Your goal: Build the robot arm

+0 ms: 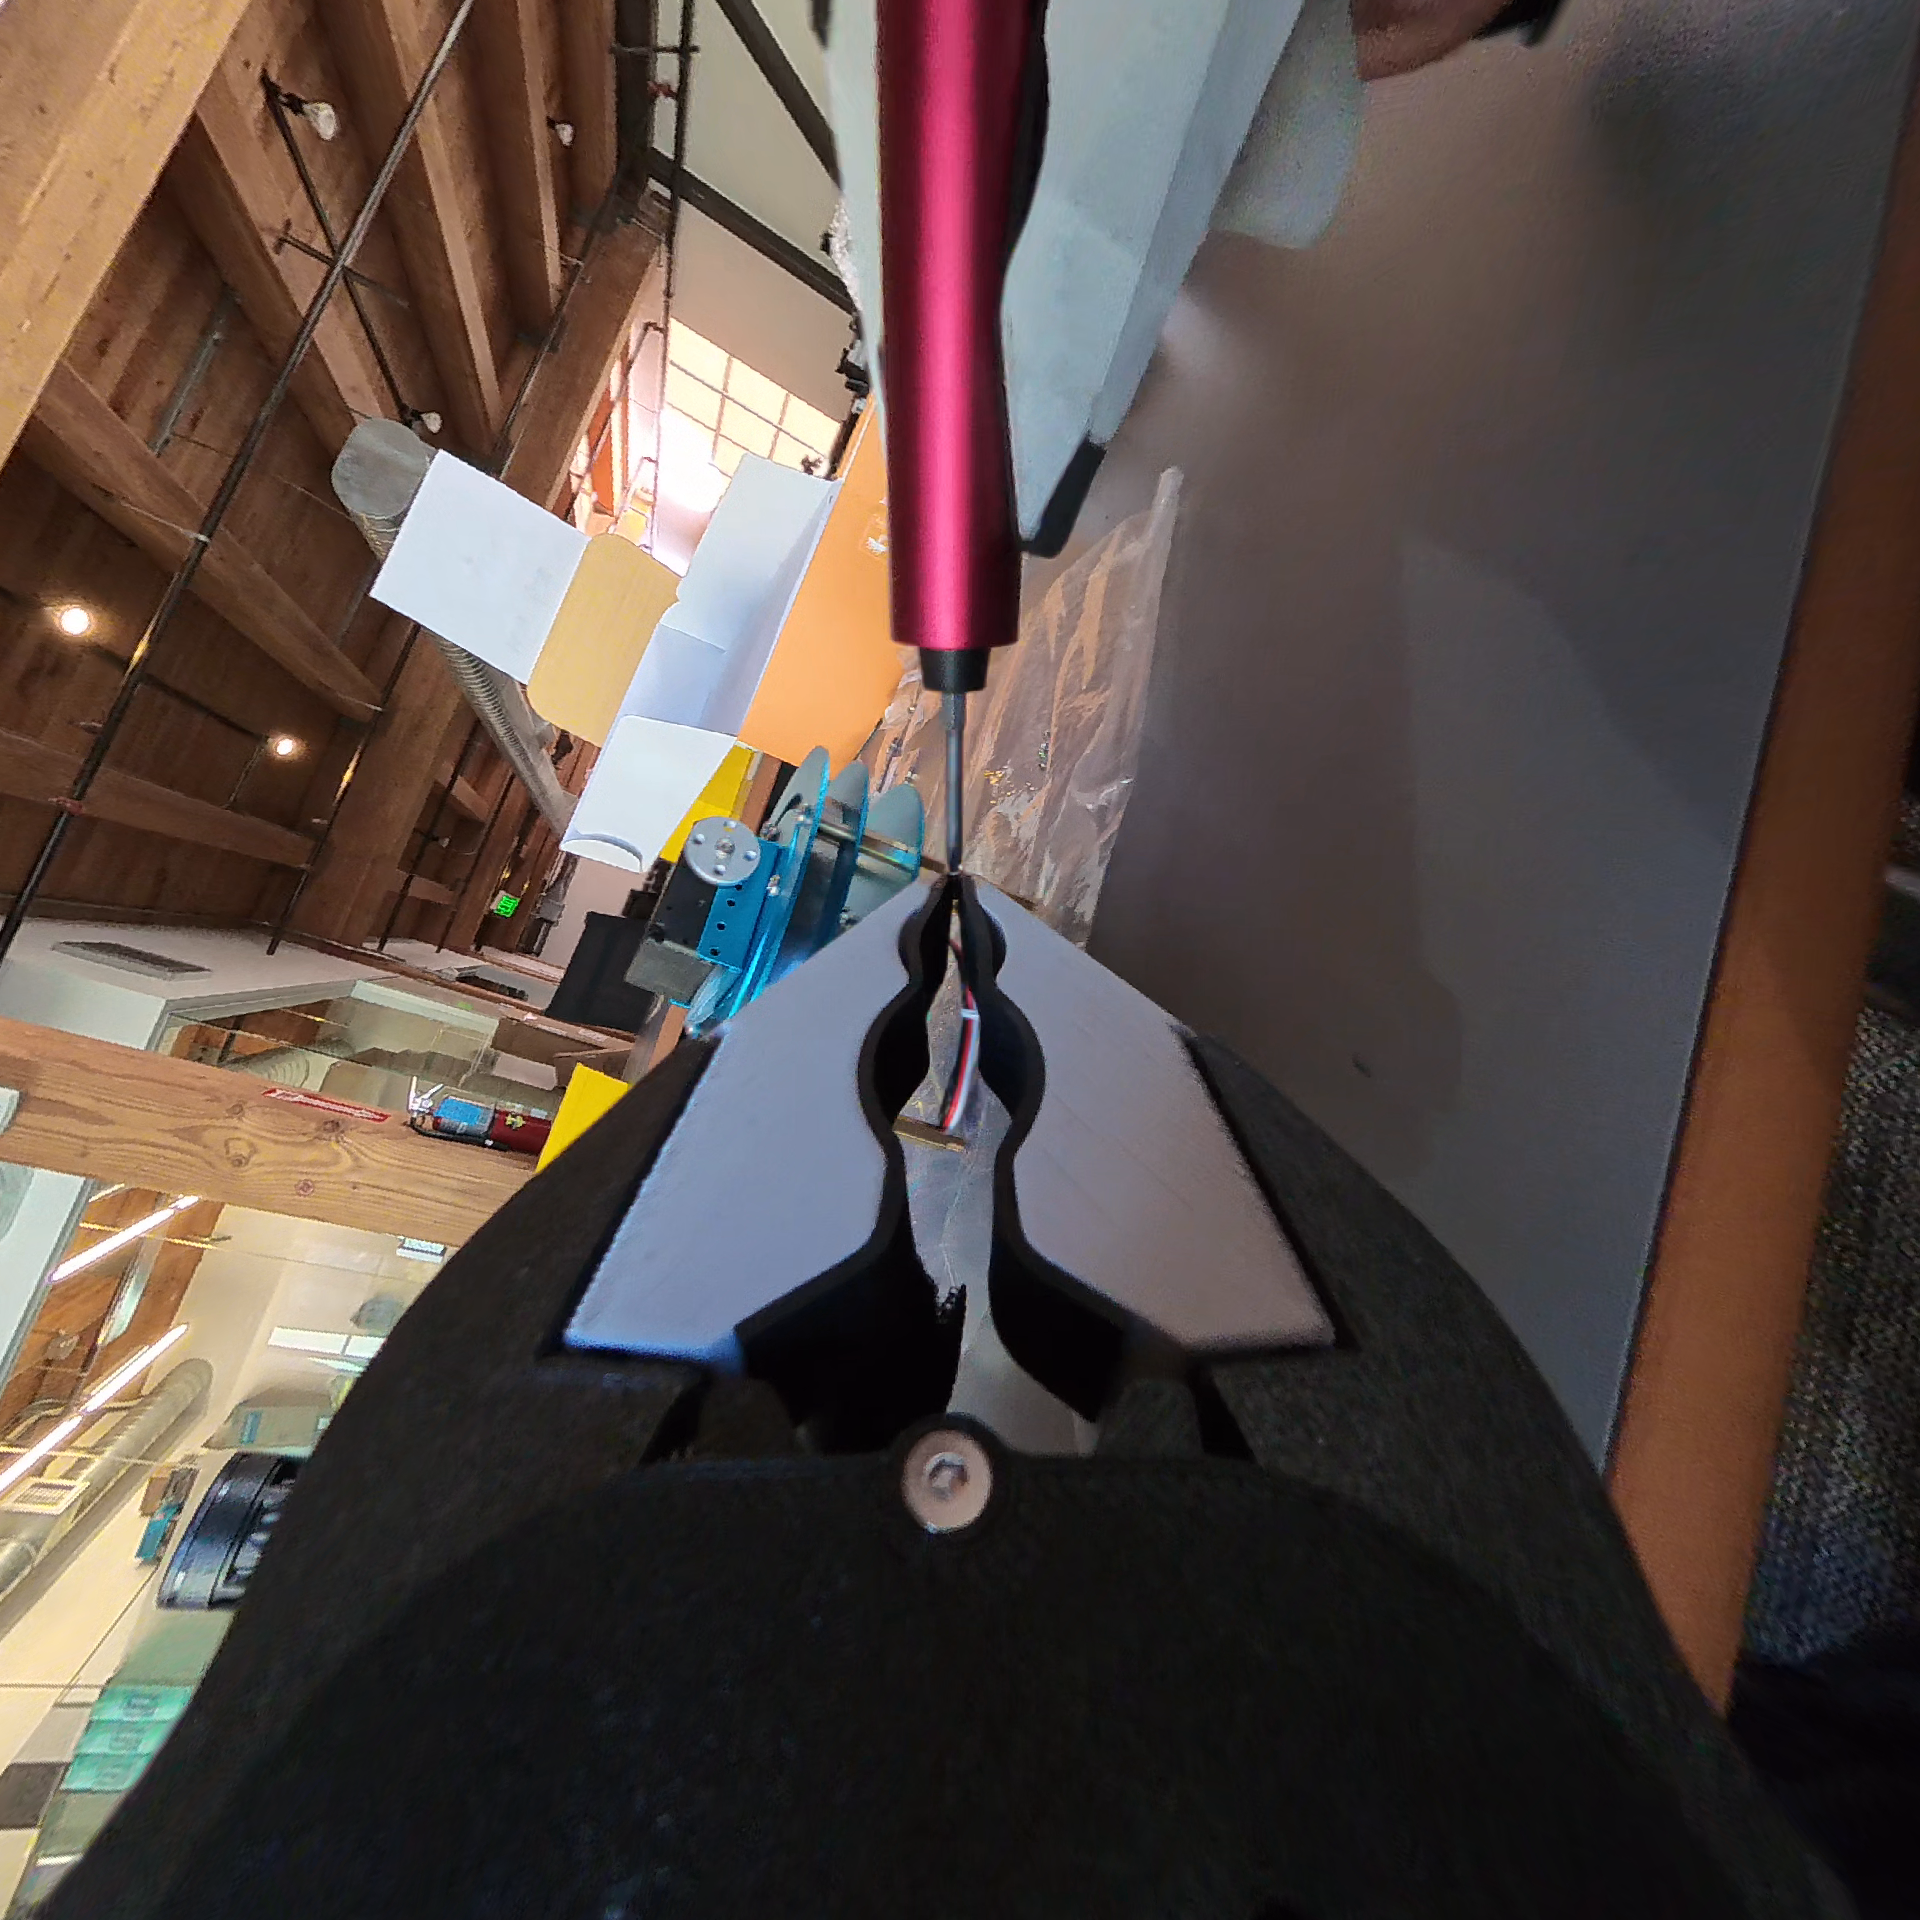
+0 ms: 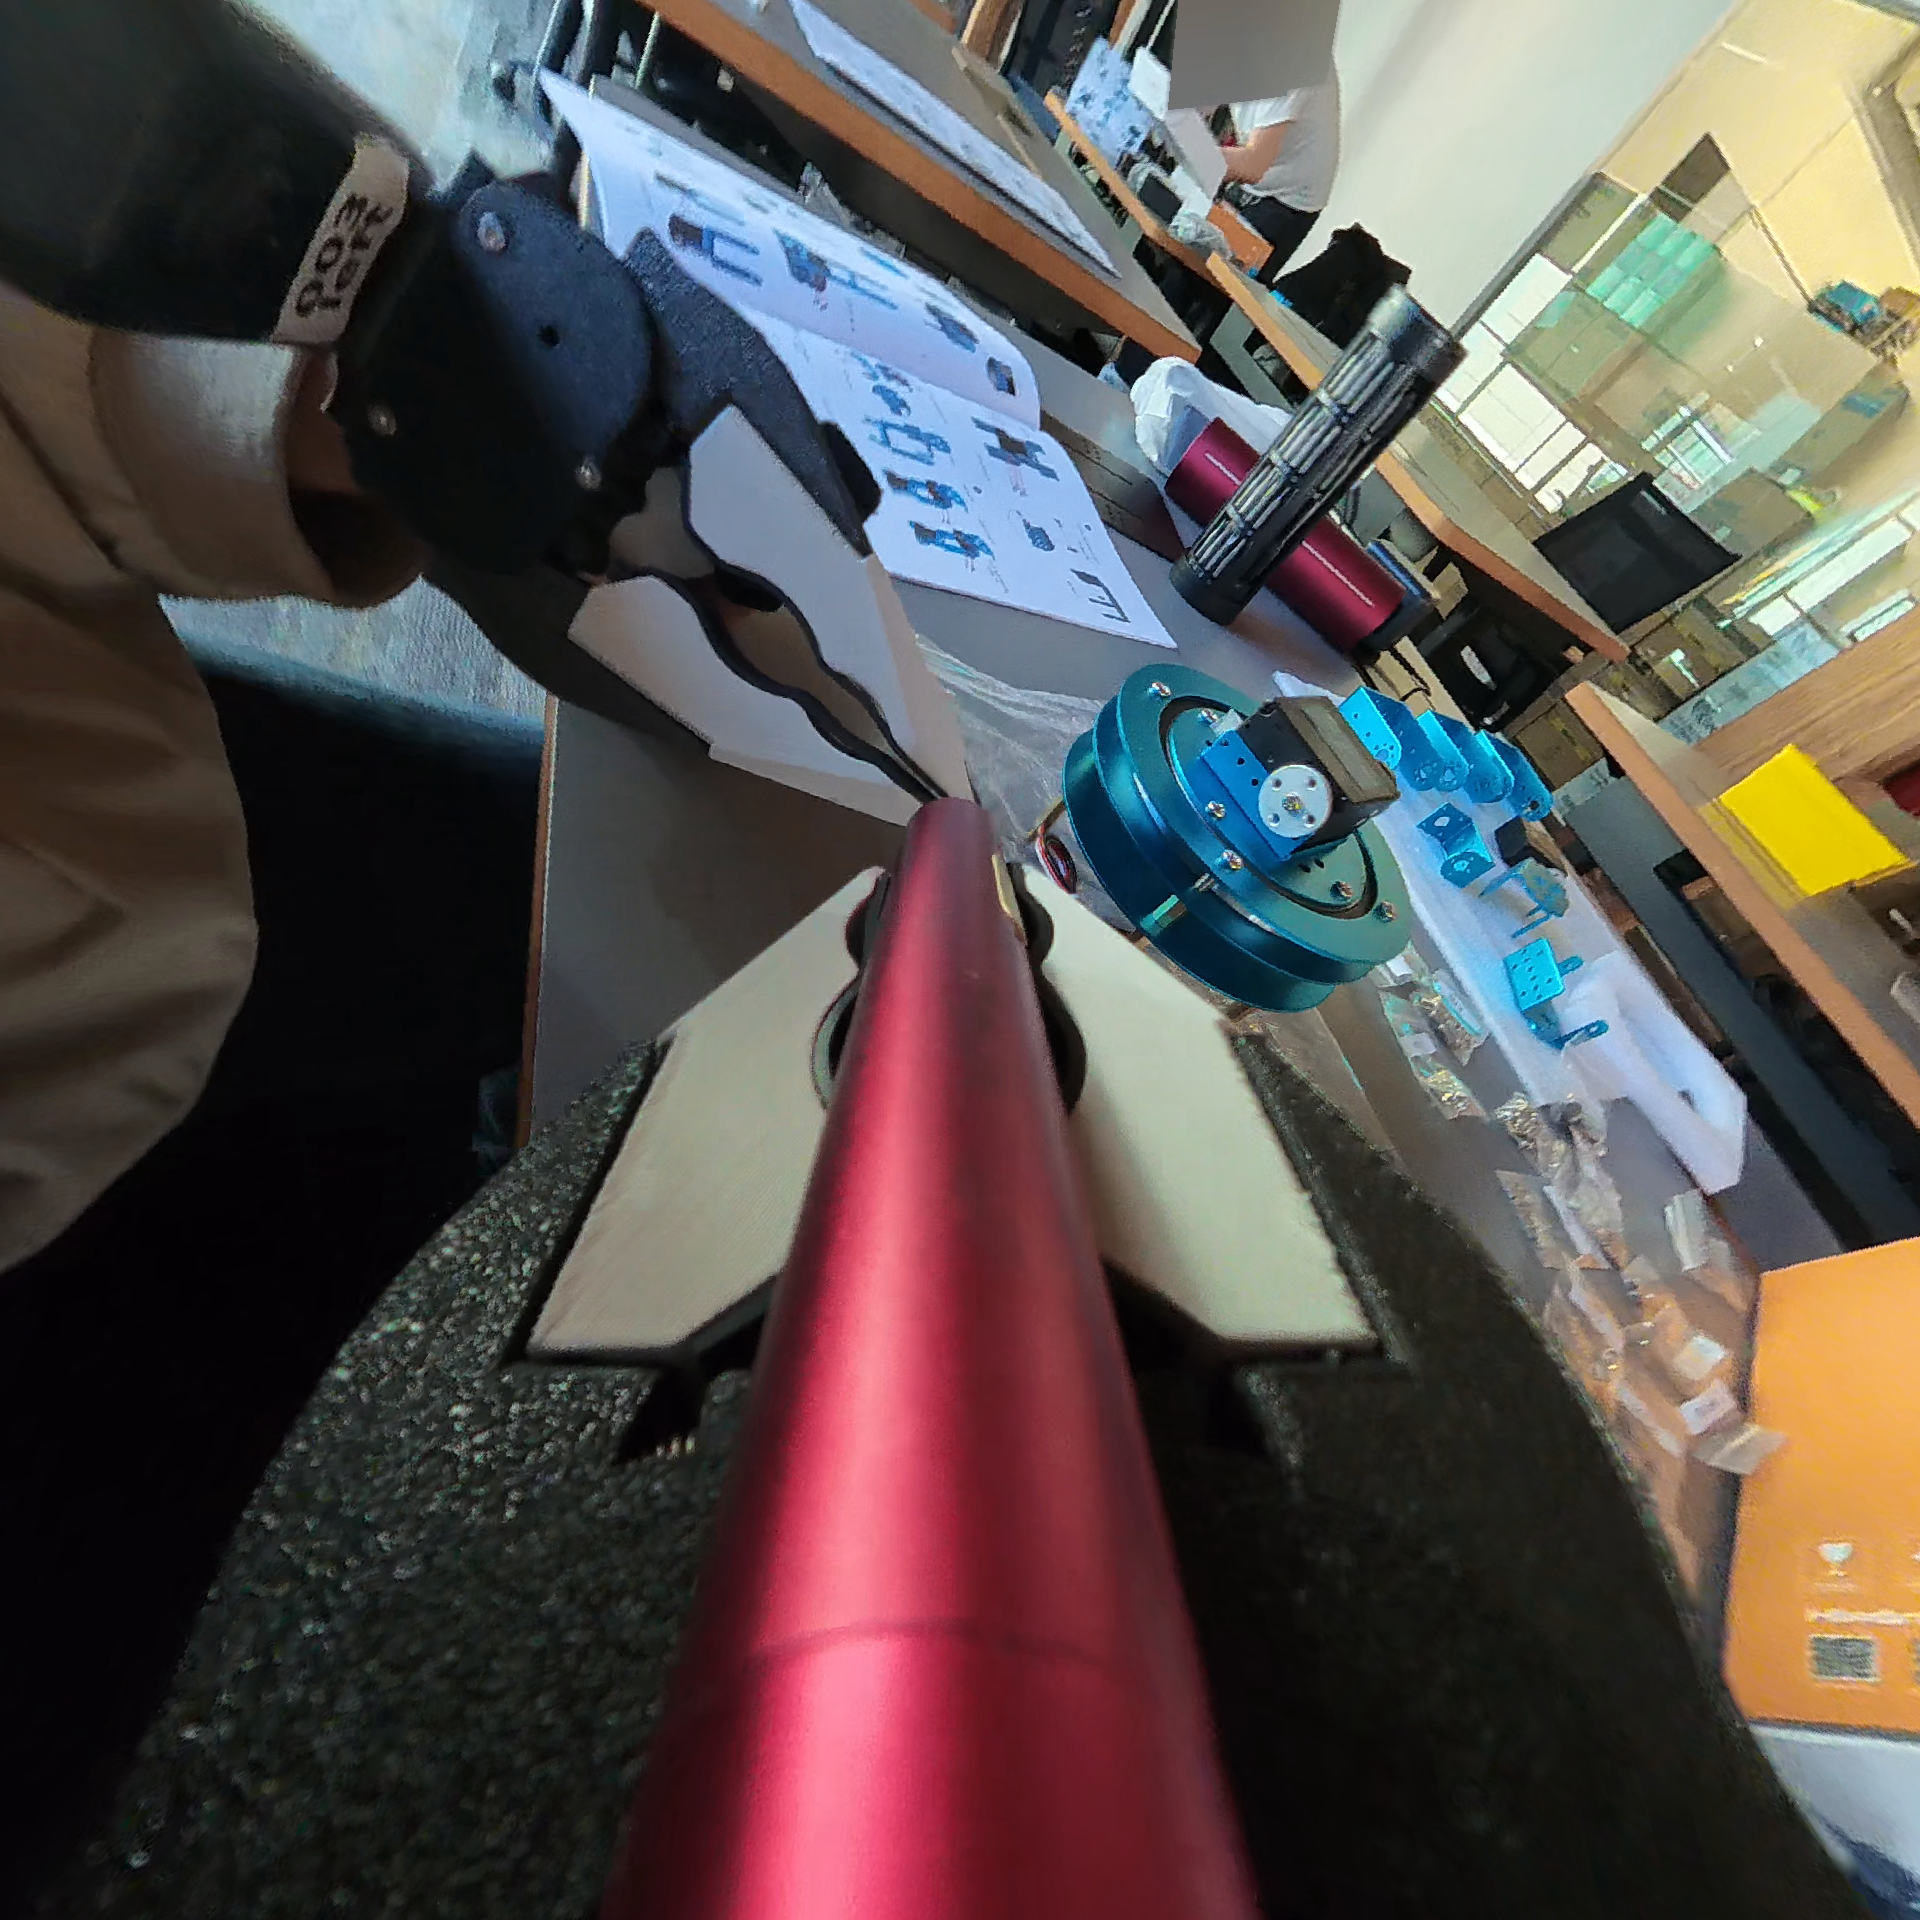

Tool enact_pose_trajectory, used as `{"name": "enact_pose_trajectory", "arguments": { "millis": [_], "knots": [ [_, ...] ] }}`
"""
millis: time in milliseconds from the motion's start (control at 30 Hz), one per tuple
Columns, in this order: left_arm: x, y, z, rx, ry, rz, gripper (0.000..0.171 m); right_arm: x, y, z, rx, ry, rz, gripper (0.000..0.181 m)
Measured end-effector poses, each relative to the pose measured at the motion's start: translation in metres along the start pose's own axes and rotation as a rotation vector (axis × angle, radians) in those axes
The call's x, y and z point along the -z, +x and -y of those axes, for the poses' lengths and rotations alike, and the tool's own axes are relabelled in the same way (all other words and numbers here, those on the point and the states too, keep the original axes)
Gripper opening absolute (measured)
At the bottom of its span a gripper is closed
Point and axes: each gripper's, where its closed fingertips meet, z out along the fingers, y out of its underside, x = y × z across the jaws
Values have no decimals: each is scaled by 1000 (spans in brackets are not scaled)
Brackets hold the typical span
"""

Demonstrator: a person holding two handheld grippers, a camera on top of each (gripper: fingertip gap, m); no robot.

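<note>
My right gripper (image 2: 945, 904) is shut on a red screwdriver (image 2: 935, 1351), held lengthwise between its white pads. In the left wrist view the screwdriver (image 1: 945, 364) comes down from the top and its thin bit (image 1: 956, 790) meets the closed tips of my left gripper (image 1: 956, 888). The left gripper (image 2: 920, 784) also shows in the right wrist view, shut just beyond the screwdriver's end. Whether it pinches anything small is hidden. Red, white and black wires (image 1: 961, 1039) show through its finger gap. A blue disc assembly with a servo (image 2: 1236, 831) stands just to the right of both grippers.
On the grey table (image 2: 665, 883) lie an open instruction booklet (image 2: 935, 436), a red case with a black bit holder (image 2: 1320, 468), blue brackets on white foam (image 2: 1507, 914), bags of small parts (image 2: 1590, 1195) and an orange box (image 2: 1829, 1507). A person stands far back (image 2: 1278, 156). My right fingertips sit around 6 cm from my left ones.
</note>
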Motion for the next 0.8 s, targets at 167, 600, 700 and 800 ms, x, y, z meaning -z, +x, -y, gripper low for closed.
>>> {"name": "enact_pose_trajectory", "arguments": {
  "millis": [167,600,700,800],
  "knots": [
    [-3,7,-2,-51,-36,-27,0,-3,-2,-2,66,-44,22,21],
    [0,-9,2,39,-2,9,7,-5,5,13,62,-2,-22,21],
    [0,-11,0,30,-11,24,10,-8,4,12,65,-5,-26,21],
    [1,-13,-2,56,-14,26,12,-10,4,11,79,-14,-39,21]
  ]
}}
